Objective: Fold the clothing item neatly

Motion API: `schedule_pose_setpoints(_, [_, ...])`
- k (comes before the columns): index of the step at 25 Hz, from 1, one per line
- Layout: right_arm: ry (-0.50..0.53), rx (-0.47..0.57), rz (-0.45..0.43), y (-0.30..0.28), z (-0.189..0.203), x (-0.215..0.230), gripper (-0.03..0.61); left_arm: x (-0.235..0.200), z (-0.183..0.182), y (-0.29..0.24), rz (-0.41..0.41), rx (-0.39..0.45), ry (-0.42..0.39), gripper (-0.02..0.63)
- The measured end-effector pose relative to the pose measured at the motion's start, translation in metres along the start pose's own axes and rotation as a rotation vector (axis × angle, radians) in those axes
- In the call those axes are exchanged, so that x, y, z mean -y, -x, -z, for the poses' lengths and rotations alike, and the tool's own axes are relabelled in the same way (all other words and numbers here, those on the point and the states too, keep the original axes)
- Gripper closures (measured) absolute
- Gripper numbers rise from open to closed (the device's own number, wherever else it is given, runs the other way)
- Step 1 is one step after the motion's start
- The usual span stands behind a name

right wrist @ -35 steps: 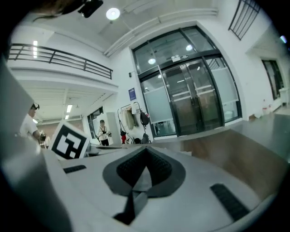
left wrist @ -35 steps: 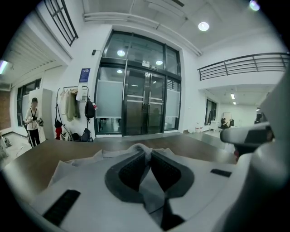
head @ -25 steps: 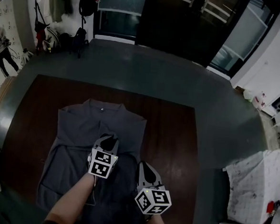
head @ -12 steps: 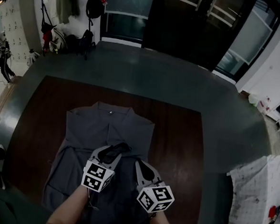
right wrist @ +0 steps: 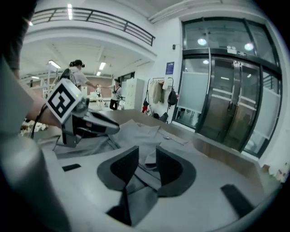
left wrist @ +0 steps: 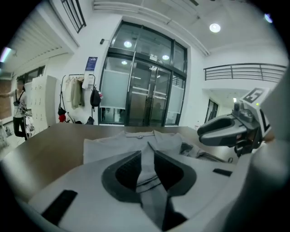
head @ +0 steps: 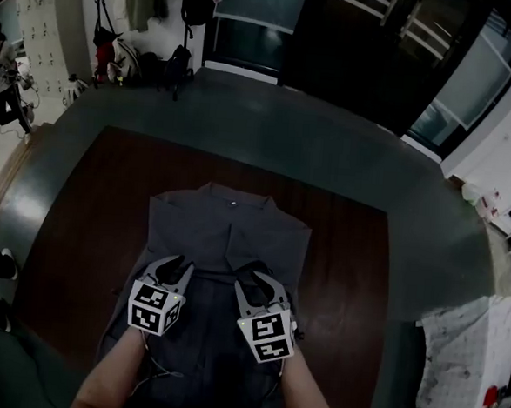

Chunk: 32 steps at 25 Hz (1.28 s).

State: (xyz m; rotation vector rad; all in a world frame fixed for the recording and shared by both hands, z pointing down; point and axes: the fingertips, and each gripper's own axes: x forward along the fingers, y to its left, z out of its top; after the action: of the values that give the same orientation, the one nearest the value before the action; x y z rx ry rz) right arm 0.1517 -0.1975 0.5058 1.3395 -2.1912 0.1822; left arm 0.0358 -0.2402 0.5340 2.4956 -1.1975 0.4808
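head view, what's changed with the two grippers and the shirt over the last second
The left gripper slid from the middle of the shirt to its left half; its jaws are closing, fabric in the gap, not pinched. The right gripper, shut before, came forward level with it; its jaws are opening over the fabric. The shirt lies flat on the table as before.

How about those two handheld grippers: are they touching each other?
Apart. The head view shows grey shirt between the left gripper and the right gripper. The left jaws are closing, the right opening, each with shirt fabric in its gap.
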Motion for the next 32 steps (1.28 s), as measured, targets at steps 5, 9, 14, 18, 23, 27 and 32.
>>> schedule_pose_setpoints(5, [0.050,-0.172,0.063,-0.044,0.031,-0.010,0.486,-0.023,0.011,-0.008,-0.006,-0.019,-0.007,0.604])
schedule_pose_setpoints(9, [0.025,-0.253,0.111,-0.070,0.046,-0.007,0.488,-0.037,0.019,-0.022,0.004,-0.048,-0.007,0.606])
schedule_pose_setpoints(14, [0.065,-0.303,0.186,-0.083,0.058,0.002,0.506,-0.046,0.036,-0.029,0.006,-0.102,0.000,0.606])
schedule_pose_setpoints(18, [-0.003,-0.305,0.168,-0.086,0.053,0.000,0.577,-0.054,0.046,-0.032,0.003,-0.124,0.031,0.606])
schedule_pose_setpoints(23, [-0.096,-0.211,0.197,-0.075,0.017,0.020,0.578,-0.062,0.052,-0.032,-0.004,-0.143,0.043,0.605])
schedule_pose_setpoints(27, [-0.142,-0.168,0.274,-0.073,0.000,0.068,0.578,-0.068,0.052,-0.036,-0.017,-0.140,0.048,0.606])
schedule_pose_setpoints(32, [-0.201,-0.203,0.366,-0.074,0.012,0.124,0.578,-0.068,0.051,-0.036,-0.025,-0.141,0.056,0.606])
